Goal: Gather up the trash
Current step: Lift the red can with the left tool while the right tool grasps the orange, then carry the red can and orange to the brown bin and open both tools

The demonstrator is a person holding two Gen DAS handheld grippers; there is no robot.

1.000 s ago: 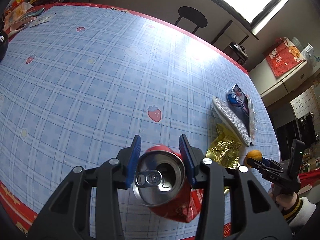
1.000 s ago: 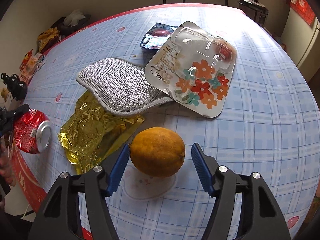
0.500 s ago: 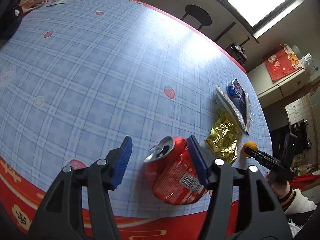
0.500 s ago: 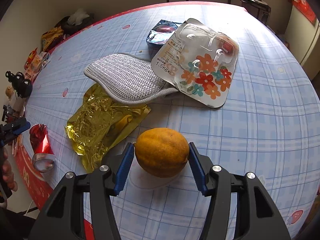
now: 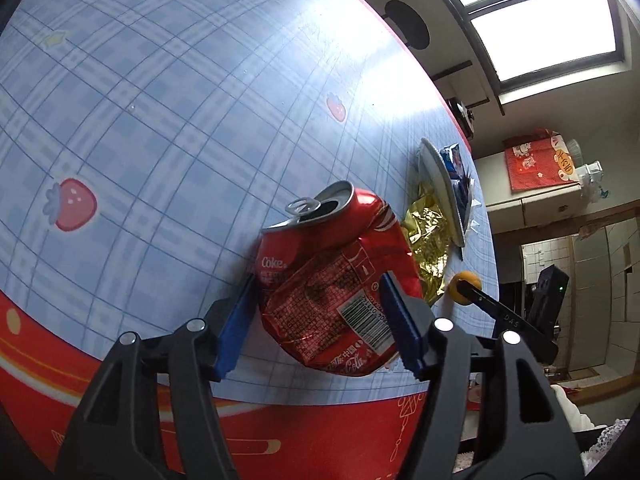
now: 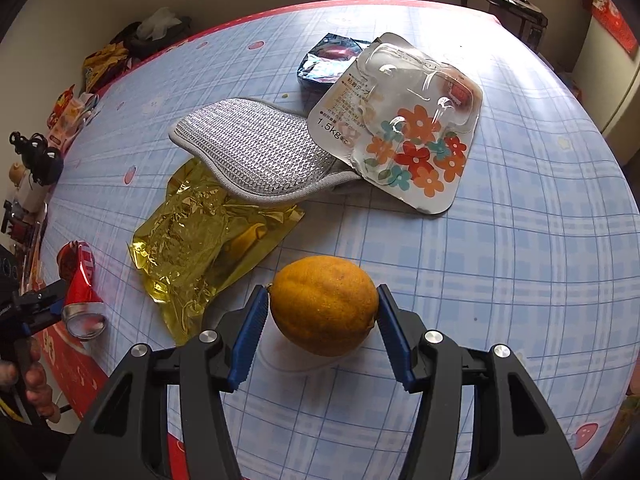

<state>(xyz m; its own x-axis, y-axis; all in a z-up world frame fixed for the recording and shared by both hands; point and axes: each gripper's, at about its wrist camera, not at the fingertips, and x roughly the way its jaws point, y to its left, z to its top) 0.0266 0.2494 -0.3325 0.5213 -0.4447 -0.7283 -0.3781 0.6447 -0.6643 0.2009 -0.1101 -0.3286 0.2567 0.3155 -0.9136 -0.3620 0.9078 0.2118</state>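
A crushed red Coke can [image 5: 332, 276] stands near the table's front edge. My left gripper [image 5: 316, 320] is shut on the crushed Coke can, both blue pads against its sides. The can also shows in the right wrist view [image 6: 80, 284], at the left edge. An orange lemon-like fruit [image 6: 324, 306] rests on the tablecloth. My right gripper [image 6: 320, 328] is shut on the orange fruit, its pads touching both sides. A crumpled gold foil wrapper [image 6: 200, 240] lies just left of the fruit.
A grey mesh pad [image 6: 256, 156], a flowered plastic blister pack [image 6: 404, 128] and a silver-blue snack wrapper [image 6: 324, 64] lie behind the fruit. Snack bags and figurines [image 6: 36, 156] crowd the far left rim. The table's red edge [image 5: 280, 428] is close below the can.
My left gripper let go of the can, swung down toward the table edge and closed on the can's sides. My right gripper closed from open onto the fruit.
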